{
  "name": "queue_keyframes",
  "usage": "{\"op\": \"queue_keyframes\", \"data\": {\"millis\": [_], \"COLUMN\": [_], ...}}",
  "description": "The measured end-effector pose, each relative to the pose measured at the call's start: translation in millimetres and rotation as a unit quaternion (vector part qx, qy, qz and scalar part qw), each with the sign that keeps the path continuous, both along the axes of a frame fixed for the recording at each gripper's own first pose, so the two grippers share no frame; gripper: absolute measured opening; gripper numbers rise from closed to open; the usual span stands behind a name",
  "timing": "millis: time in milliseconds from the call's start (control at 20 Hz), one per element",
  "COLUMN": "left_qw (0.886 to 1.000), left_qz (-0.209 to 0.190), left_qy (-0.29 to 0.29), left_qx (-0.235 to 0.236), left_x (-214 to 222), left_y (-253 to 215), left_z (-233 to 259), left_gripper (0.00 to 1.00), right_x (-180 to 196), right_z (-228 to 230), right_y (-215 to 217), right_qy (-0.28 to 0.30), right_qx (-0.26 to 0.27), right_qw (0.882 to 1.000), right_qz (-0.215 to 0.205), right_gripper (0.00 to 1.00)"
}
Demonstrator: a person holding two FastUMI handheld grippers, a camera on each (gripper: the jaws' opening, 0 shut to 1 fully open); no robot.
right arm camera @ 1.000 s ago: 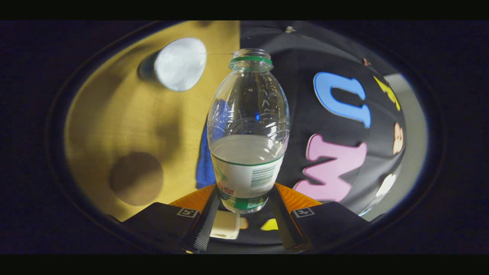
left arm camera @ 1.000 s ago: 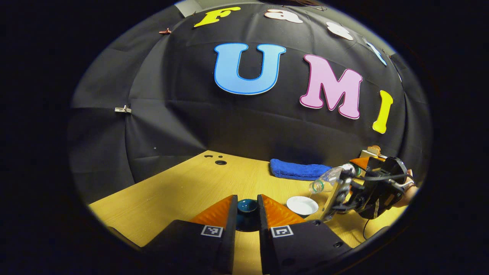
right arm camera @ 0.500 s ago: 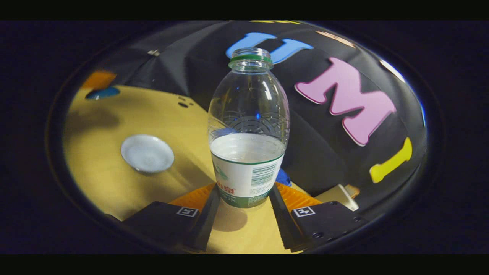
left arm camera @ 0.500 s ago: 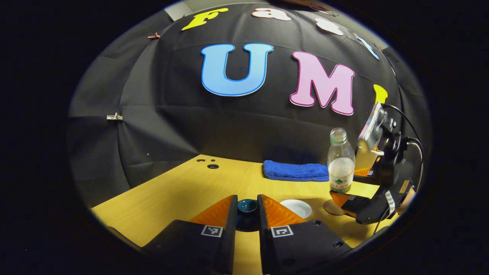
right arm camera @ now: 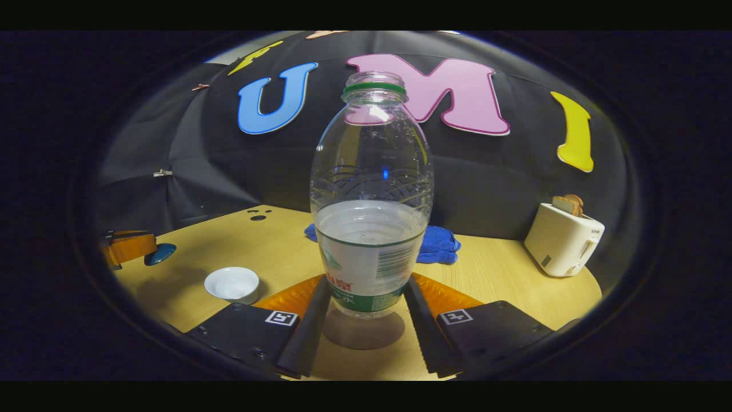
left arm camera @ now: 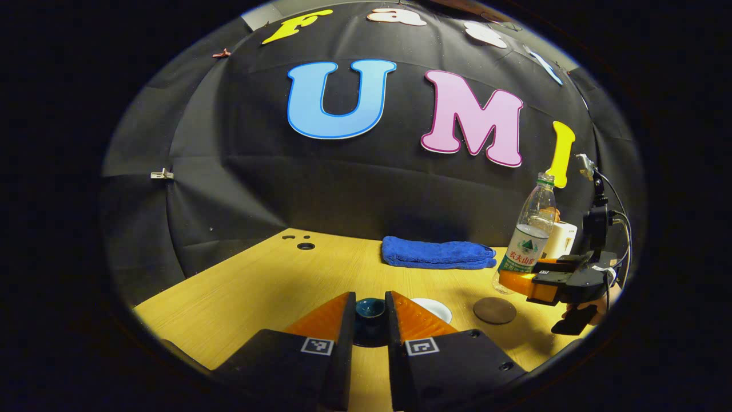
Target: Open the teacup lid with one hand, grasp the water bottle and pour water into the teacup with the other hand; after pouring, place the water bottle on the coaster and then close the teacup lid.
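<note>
Right gripper view: water bottle (right arm camera: 370, 229) between claw (right arm camera: 366, 320) fingers.

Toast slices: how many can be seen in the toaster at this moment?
2, I think. Both stick up side by side from the top slot of the white toaster at the table's right, near the wall: toast slices. More may sit hidden lower inside.

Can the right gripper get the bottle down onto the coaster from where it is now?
Probably yes: the right gripper holds the bottle upright above the coaster, whose top is bare; the cup stands off to one side.
</note>
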State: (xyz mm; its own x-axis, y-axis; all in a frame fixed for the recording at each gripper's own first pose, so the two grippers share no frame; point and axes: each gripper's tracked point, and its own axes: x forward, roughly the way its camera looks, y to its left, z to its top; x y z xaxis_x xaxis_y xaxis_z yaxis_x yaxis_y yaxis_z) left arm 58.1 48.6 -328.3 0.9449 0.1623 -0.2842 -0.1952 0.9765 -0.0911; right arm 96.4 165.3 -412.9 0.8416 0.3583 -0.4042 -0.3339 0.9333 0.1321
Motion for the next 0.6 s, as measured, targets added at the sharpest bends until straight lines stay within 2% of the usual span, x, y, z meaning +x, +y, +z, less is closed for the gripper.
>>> {"op": "queue_keyframes", "data": {"millis": [100, 200, 600], "left_qw": [1.000, 1.000, 1.000], "left_qz": [-0.002, -0.004, -0.010], "left_qy": [0.002, 0.003, 0.009], "left_qx": [0.001, 0.002, 0.002], "left_x": [1.6, 2.8, 6.0], "left_y": [-5.3, -9.0, -14.4], "left_z": [-2.3, -3.3, -8.0], "left_gripper": [0.27, 0.31, 0.31], "right_x": [-2.3, -4.1, -16.5], "right_z": [-0.7, -0.6, 2.4], "right_y": [3.8, 3.6, 0.2], "right_qy": [0.014, 0.025, 0.057], "right_qx": [0.010, 0.011, 0.002], "right_qw": [1.000, 1.000, 0.998], "right_qz": [-0.002, 0.001, 0.012], "right_gripper": [0.74, 0.75, 0.76]}}
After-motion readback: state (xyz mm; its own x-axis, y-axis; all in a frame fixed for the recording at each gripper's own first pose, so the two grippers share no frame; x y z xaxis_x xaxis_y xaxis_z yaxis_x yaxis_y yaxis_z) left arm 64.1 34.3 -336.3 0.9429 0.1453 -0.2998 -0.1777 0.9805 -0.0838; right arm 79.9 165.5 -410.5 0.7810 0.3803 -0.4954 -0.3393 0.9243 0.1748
